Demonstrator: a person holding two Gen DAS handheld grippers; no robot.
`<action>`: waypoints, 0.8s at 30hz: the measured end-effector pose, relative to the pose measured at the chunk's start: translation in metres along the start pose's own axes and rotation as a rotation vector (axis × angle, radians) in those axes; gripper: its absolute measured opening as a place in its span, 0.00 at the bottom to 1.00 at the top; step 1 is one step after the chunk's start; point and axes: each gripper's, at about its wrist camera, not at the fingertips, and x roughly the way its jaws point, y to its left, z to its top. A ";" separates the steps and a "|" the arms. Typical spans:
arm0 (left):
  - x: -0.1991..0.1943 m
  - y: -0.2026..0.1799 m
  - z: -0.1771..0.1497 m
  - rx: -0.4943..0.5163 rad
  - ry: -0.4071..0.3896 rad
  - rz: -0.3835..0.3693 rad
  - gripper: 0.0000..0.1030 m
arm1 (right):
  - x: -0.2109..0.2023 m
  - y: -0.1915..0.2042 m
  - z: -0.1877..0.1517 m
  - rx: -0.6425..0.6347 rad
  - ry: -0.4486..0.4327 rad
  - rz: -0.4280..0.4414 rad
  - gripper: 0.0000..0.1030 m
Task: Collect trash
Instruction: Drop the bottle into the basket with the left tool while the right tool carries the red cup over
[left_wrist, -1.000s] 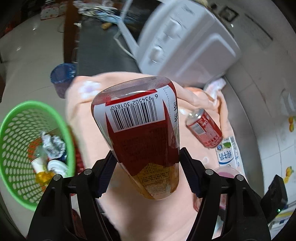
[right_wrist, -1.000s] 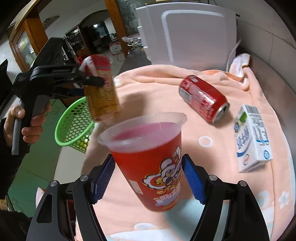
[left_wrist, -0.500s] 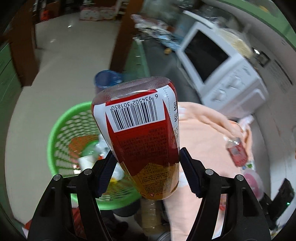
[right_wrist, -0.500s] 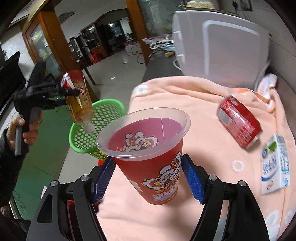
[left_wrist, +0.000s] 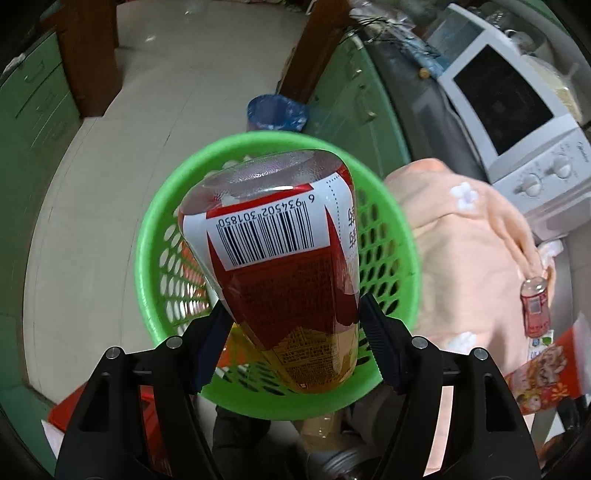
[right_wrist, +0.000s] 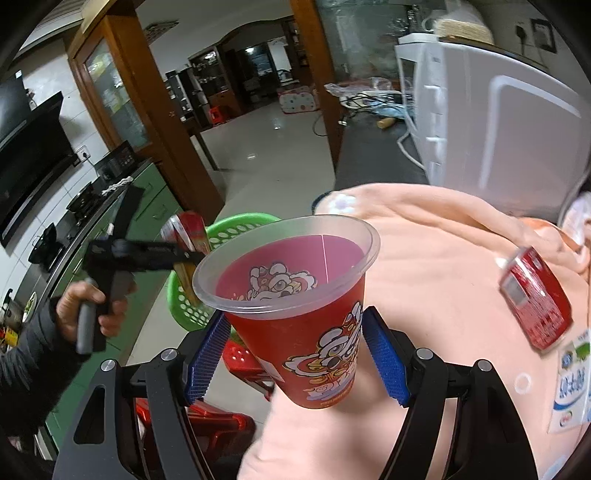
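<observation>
**Nearly two pieces binned: bottle over the basket, cup in the air, two left on the bench**

Closest to the left camera, the left claw (left_wrist: 292, 308) grips a red-labelled drink bottle (left_wrist: 280, 266) by its sides, with amber liquid at the end nearest the lens. The jaws have just been opening a little, but the bottle sits between the pads and they look to be touching it. Directly beyond it is the green mesh basket (left_wrist: 258, 138) on the floor, just off the bench's edge. The bottle hides most of what the basket holds. This piece seems ready to drop.

Closest to the right camera, the right claw (right_wrist: 295, 321) holds a red plastic cup (right_wrist: 306, 332) with a cartoon lion print, pads on either side and the open mouth facing away. It hangs above the near edge of the bench, over the peach cloth (right_wrist: 424, 258) that covers it. The basket lies further off, so the cup has some way to travel.

Further along the cloth, near the right edge, a red can (right_wrist: 533, 302) lies on its side. A small milk carton (right_wrist: 570, 384) lies just beside it. Neither is being touched, and by my reading both remain to be collected.

At the far end of the bench stands a white microwave (right_wrist: 498, 122).
</observation>
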 end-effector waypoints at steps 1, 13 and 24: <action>0.002 0.005 -0.001 -0.016 0.006 -0.013 0.67 | 0.003 0.003 0.003 -0.003 -0.001 0.008 0.69; -0.016 0.036 -0.011 -0.078 -0.031 -0.026 0.74 | 0.045 0.038 0.031 -0.057 0.020 0.069 0.69; -0.029 0.061 -0.024 -0.135 -0.051 -0.037 0.74 | 0.094 0.064 0.043 -0.047 0.062 0.108 0.69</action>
